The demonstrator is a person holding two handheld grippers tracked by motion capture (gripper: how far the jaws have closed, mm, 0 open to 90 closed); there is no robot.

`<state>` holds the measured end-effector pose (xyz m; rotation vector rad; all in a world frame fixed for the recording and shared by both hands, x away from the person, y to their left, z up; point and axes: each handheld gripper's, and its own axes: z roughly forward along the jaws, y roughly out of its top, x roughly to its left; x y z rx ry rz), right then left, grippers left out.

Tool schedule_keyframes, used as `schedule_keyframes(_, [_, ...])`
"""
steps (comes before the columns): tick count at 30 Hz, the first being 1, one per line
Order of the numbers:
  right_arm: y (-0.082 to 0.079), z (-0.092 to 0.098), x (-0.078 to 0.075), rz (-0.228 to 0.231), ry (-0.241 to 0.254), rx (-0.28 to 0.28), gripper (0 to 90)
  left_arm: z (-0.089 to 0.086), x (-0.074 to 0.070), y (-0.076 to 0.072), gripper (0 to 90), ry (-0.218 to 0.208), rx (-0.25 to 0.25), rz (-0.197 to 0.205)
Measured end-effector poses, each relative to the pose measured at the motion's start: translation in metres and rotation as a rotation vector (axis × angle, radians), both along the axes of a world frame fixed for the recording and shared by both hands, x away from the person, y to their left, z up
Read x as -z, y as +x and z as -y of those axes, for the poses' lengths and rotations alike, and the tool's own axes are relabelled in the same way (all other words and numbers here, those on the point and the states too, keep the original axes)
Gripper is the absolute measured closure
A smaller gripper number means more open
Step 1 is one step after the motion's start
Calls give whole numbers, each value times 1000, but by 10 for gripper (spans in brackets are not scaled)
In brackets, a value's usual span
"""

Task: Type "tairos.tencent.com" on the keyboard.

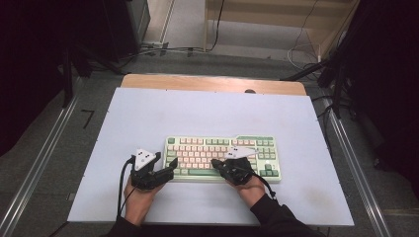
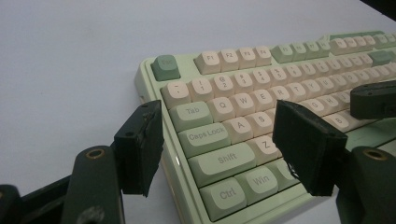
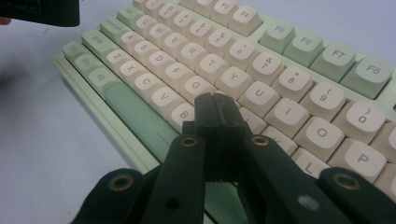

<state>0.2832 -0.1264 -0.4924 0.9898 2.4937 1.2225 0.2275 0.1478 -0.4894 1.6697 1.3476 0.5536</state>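
Observation:
A pale green keyboard [image 1: 222,157] with cream and green keys lies flat in the middle of the white table. My left gripper [image 1: 171,169] is at its front left corner, open. In the left gripper view my left gripper [image 2: 224,147] straddles that corner: one pad [image 2: 140,149] hangs off the left edge and the other pad [image 2: 308,144] is over the bottom-row keys. The jaws of my right gripper [image 1: 214,162] are shut with nothing between them. In the right gripper view my right gripper [image 3: 215,109] has its tip down over the keys near H and B, just above the green space bar [image 3: 135,116].
The white table top [image 1: 148,118] has free room all round the keyboard. A wooden strip [image 1: 212,83] runs along its far edge. Metal rails [image 1: 39,163] flank the table on both sides, and cables lie on the floor behind. A person's hands [image 1: 141,197] enter from the front edge.

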Motion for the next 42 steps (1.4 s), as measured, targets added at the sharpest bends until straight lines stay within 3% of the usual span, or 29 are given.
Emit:
schedule_keyframes(32, [1, -2, 3, 3, -11, -6, 866, 1, 0, 0, 341, 2, 7, -1])
schedule_keyframes(36, [2, 3, -2, -6, 27, 12, 774, 0, -1, 0, 341, -1, 6, 2])
schedule_keyframes(39, [6, 11, -8, -11, 71, 55, 468, 0, -1, 0, 344, -1, 9, 1])
schedule_keyframes(42, [9, 20, -11, 7, 103, 123, 363, 2, -1, 0, 373, 2, 15, 6])
